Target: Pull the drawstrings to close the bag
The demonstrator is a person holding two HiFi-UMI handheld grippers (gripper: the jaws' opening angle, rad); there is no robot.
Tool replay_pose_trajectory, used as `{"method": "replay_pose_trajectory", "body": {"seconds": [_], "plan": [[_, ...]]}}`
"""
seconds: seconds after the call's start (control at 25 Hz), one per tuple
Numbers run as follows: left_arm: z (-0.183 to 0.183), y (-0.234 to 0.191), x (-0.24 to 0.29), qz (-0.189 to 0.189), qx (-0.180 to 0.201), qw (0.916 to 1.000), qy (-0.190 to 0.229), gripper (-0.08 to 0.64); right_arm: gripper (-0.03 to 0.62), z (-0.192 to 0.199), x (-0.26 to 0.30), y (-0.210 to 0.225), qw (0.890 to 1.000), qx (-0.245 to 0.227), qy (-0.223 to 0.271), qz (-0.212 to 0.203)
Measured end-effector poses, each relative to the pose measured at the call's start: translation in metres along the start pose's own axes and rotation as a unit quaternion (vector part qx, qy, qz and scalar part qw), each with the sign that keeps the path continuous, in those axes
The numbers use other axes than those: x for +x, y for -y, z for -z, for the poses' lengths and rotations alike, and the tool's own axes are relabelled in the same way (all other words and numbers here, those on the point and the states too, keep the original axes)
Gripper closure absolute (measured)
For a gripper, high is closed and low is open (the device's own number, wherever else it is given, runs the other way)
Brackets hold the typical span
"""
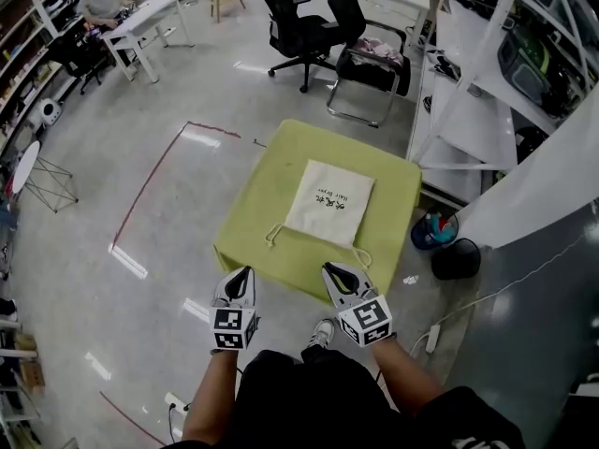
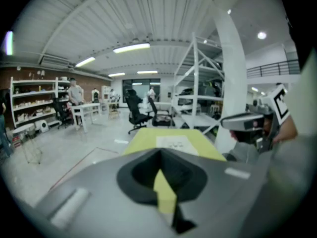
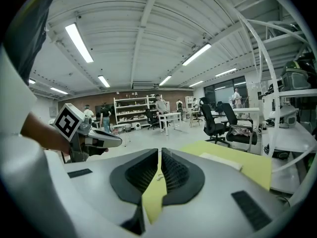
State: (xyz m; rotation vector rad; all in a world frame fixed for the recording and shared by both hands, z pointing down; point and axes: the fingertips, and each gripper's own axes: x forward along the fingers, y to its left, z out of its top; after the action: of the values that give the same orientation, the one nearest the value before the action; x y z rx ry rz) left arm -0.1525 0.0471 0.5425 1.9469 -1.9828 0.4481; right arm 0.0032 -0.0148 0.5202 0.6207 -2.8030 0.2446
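Note:
A cream drawstring bag [image 1: 329, 202] lies flat on a yellow-green table [image 1: 253, 223], its mouth toward me. Its two cords trail off the near corners, one on the left [image 1: 273, 237] and one on the right [image 1: 361, 256]. My left gripper [image 1: 245, 272] hovers just short of the table's near edge, shut and empty. My right gripper [image 1: 329, 269] is beside it, also shut with nothing in it. The left gripper view looks over the shut left gripper [image 2: 159, 155] at the table [image 2: 143, 138] and bag [image 2: 174, 143]. In the right gripper view, the bag [image 3: 220, 161] sits right of the right gripper [image 3: 159, 155].
Two black office chairs [image 1: 301, 17] [image 1: 370, 59] stand beyond the table. White shelving [image 1: 468, 110] runs along the right, with a blue bucket [image 1: 433, 230] and a black object [image 1: 456, 258] at its foot. Red tape [image 1: 150, 190] marks the floor on the left.

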Motion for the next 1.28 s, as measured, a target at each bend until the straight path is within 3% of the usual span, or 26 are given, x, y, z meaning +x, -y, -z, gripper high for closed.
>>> {"method": "replay_pose_trajectory", "body": {"seconds": [0.52, 0.64, 0.8, 1.28], "plan": [[0.0, -0.009, 0.074, 0.084, 0.044, 0.9951, -0.03, 0.563, 0.584, 0.017, 0.03, 0.035, 0.997, 0.014, -0.029, 0.073], [-0.001, -0.016, 0.094, 0.12, 0.058, 0.9902, -0.04, 0.563, 0.584, 0.02, 0.038, 0.043, 0.993, 0.022, -0.045, 0.108], [0.0, -0.029, 0.118, 0.171, 0.046, 0.9829, -0.05, 0.563, 0.584, 0.026, 0.056, 0.046, 0.988, 0.039, -0.058, 0.139], [0.029, -0.039, 0.165, 0.246, 0.071, 0.9622, -0.094, 0.563, 0.584, 0.046, 0.088, 0.038, 0.971, 0.083, -0.078, 0.211]]}}
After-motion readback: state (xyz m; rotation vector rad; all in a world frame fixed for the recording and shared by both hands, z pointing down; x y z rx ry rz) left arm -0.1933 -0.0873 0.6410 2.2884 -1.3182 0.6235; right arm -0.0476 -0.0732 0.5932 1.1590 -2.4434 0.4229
